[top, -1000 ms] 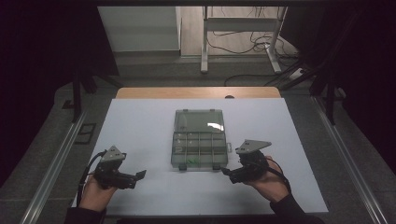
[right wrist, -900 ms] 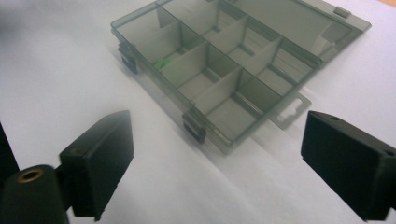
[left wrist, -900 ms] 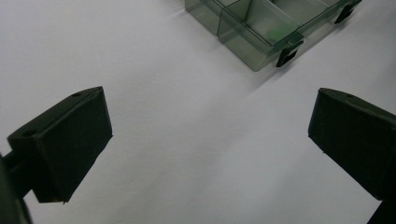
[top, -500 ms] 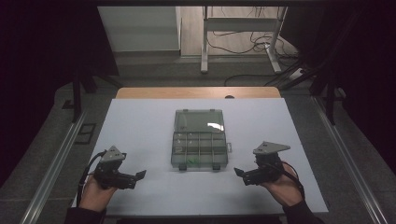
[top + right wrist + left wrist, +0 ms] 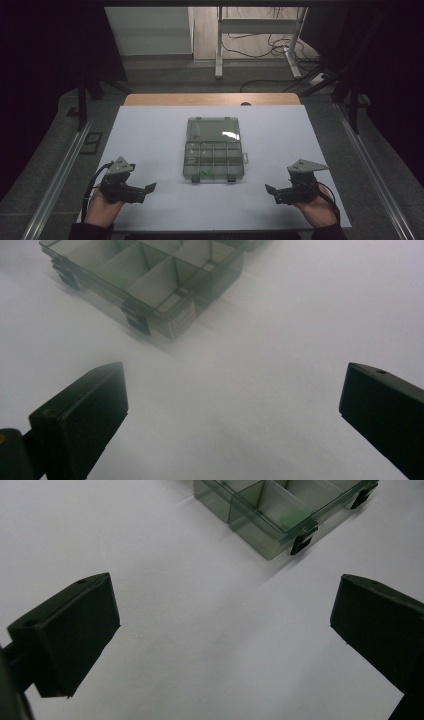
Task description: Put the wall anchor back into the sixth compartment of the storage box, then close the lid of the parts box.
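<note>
high view: a clear plastic box [image 5: 213,149] with compartments lies flat at the middle of the white tabletop [image 5: 150,130], its lid folded back toward the far edge. a small green item [image 5: 204,173] sits in a compartment of the row nearest the person. two dark latches [image 5: 230,178] hang on the box's near wall.

left claw [image 5: 146,189]: near the front left corner of the tabletop, held in the person's left hand [image 5: 102,207], pointing toward the middle. its jaws stand wide apart with nothing between them; the left claw view shows bare tabletop between the jaws and a corner of the box beyond them, well apart.

right claw [image 5: 272,192]: near the front right corner, held in the right hand [image 5: 316,207], pointing toward the middle. its jaws have just been opening and now stand fully spread, holding nothing. the right claw view shows bare tabletop between the jaws and the box farther off, its near corner with one latch in sight.

neither claw touches the box.
</note>
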`<state>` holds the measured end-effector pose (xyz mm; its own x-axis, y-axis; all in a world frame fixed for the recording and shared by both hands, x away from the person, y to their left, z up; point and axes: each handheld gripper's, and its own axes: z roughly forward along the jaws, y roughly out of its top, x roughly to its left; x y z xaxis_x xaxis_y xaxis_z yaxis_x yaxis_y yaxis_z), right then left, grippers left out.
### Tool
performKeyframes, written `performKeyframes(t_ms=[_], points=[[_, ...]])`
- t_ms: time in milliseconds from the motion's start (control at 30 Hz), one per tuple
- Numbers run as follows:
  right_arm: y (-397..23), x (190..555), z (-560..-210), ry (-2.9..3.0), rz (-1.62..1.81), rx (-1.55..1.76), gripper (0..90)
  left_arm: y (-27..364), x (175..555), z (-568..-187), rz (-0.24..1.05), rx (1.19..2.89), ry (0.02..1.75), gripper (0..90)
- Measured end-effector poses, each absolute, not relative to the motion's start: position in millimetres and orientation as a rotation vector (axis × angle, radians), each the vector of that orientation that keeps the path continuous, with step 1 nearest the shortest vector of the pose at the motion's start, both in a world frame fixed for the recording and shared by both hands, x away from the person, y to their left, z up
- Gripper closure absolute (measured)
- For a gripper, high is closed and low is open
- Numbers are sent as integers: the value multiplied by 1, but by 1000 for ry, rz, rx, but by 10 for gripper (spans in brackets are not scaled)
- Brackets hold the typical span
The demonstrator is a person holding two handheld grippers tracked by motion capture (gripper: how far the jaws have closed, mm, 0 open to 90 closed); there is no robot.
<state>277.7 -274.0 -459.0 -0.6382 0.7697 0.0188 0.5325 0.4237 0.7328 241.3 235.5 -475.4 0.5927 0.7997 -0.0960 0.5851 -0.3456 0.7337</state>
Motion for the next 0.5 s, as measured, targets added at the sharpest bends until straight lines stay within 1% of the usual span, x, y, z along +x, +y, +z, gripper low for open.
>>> performKeyframes(t_ms=[200, 500], points=[[-280, 273, -465, 2383, 1011, 1140, 0, 235, 241, -475, 360, 2064, 1094, 0], [-280, 272, -464, 2378, 1009, 1132, 0, 236, 241, -476, 348, 2062, 1081, 0]])
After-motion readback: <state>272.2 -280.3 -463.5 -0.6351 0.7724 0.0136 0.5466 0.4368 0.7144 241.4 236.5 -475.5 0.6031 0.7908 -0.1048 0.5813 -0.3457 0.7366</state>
